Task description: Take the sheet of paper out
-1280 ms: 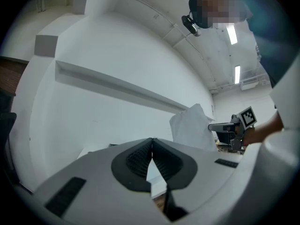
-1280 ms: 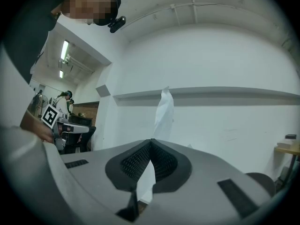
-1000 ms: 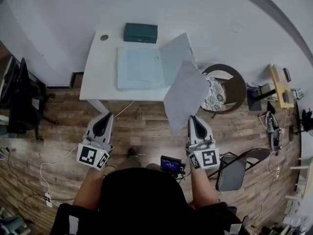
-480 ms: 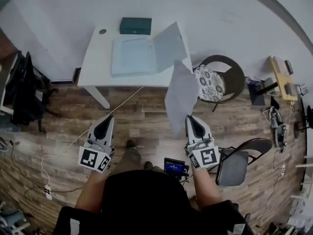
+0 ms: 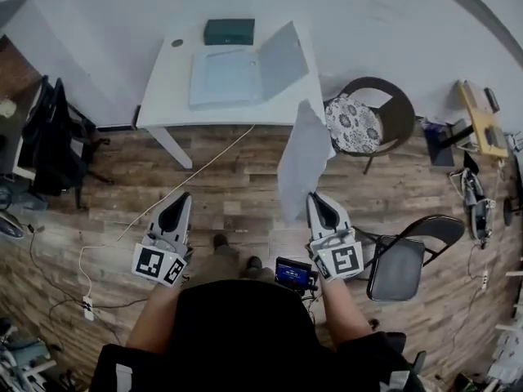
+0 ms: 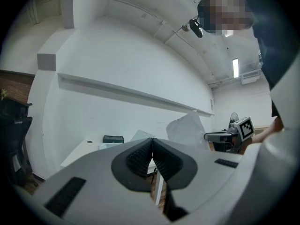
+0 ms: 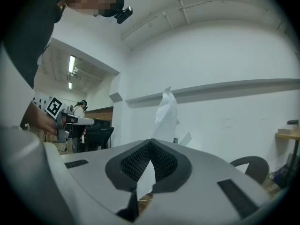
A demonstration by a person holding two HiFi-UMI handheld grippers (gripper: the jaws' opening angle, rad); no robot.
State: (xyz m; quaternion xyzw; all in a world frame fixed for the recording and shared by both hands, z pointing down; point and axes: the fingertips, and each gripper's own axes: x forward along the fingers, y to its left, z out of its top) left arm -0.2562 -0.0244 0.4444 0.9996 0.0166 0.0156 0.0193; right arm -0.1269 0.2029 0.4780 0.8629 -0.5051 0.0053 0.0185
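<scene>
My right gripper (image 5: 315,201) is clamped on the thin white sheet of paper (image 5: 304,155), upright and well clear of the open pale-blue plastic folder (image 5: 225,78); my left gripper (image 5: 181,198) is closed, empty; extraction looks done; next, I reckon, set it down.

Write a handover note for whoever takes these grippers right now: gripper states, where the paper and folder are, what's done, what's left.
Left gripper: shut, empty, pointing level.
Right gripper: shut on the lower edge of the sheet of paper, which stands up from the jaws.
Folder: lies open on the white table, flap raised, clear of both grippers.
Done: the sheet is out of the folder and off the table.
Left: probably only to set the sheet down somewhere.
</scene>
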